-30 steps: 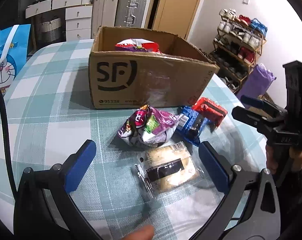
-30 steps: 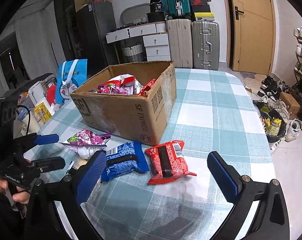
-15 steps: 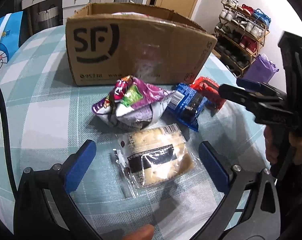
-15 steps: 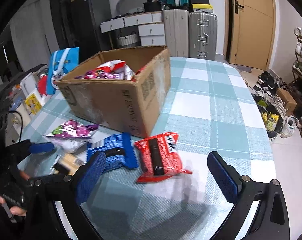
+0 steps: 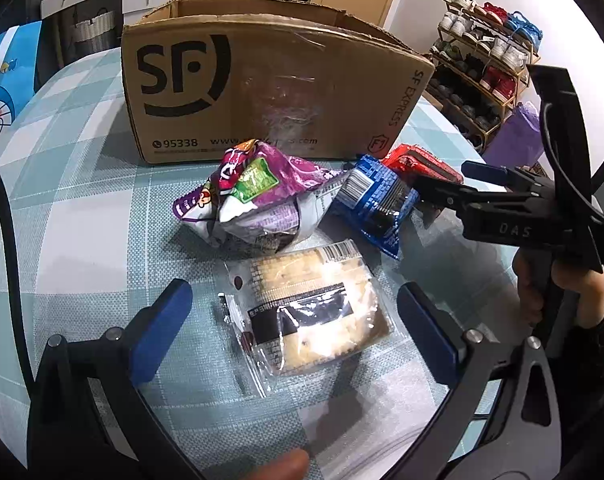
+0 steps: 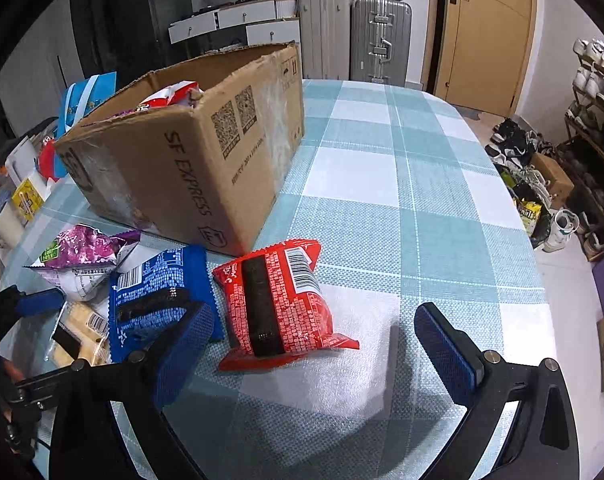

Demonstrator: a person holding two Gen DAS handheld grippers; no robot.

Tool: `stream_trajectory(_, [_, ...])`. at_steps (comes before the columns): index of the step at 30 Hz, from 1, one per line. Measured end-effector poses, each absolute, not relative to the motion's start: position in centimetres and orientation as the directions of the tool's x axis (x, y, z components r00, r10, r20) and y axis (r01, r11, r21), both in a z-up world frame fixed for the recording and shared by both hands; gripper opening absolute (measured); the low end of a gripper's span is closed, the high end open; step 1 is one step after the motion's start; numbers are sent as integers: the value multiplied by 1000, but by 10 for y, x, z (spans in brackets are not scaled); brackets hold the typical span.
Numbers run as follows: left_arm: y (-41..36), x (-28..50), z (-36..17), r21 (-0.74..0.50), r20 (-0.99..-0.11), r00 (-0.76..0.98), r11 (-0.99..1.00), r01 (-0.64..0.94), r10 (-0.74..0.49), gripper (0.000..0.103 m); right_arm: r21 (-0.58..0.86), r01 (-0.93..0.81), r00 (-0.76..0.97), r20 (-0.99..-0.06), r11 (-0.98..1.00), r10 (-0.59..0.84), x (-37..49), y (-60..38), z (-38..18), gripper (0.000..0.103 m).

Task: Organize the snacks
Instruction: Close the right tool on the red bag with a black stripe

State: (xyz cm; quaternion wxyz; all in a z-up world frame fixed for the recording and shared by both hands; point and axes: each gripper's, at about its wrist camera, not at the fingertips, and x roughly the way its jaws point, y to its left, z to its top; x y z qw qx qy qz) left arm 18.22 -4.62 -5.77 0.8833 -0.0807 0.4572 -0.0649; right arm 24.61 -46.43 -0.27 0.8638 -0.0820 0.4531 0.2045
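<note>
An open SF cardboard box [image 5: 269,80] [image 6: 205,160] with snacks inside stands on the checked tablecloth. In front of it lie a purple snack bag [image 5: 257,200] [image 6: 81,256], a blue pack [image 5: 378,204] [image 6: 157,296], a red pack [image 6: 273,300] [image 5: 422,164] and a clear cracker pack [image 5: 314,308] [image 6: 81,332]. My left gripper [image 5: 297,324] is open, its fingers on either side of the cracker pack. My right gripper [image 6: 318,344] is open, low over the table, with the red pack between its fingers.
The table's right edge drops to the floor by a shoe rack [image 6: 594,120]. A blue cartoon bag [image 5: 1,92] stands at the table's far left. Suitcases [image 6: 358,36] and drawers stand behind the table. Small items [image 6: 25,196] sit left of the box.
Both grippers have moved forward and down toward the snacks. The cracker pack now lies between the left fingers and the red pack between the right fingers. Both stay open.
</note>
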Motion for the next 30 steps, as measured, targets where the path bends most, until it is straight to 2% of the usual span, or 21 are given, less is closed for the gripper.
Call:
stream_trajectory(5, [-46,182,-58,-192,-800,572,980,42,-181,102,79,-432,497,-811,899,310,250,-466,-5,101])
stream_trajectory(8, [-46,183,-58,-194,-799,572,980,41,-183,102,83,-445,492,-809,892,321,249,-464,-5,95])
stream_trajectory(13, [-45,184,-59,-197,-800,570,979,49,-189,102,79,-475,492,-802,876,339,245,-459,-3,75])
stream_trajectory(17, [-44,181,-57,-197,-798,572,979,51,-190,102,95,-491,477,-803,866,358,241,-456,-3,65])
stream_trajectory(19, [-44,181,-57,-201,-796,572,978,54,-195,102,101,-498,471,-802,861,366,241,-455,-3,53])
stream_trajectory(21, [-45,180,-57,-202,-797,571,978,57,-198,102,93,-507,471,-803,857,366,237,-453,-2,49])
stream_trajectory(25, [-44,179,-56,-210,-795,571,976,59,-205,102,91,-530,474,-792,843,384,231,-451,1,44])
stream_trajectory(30, [-44,176,-54,-253,-783,572,965,68,-246,102,71,-526,511,-770,848,381,224,-454,11,44])
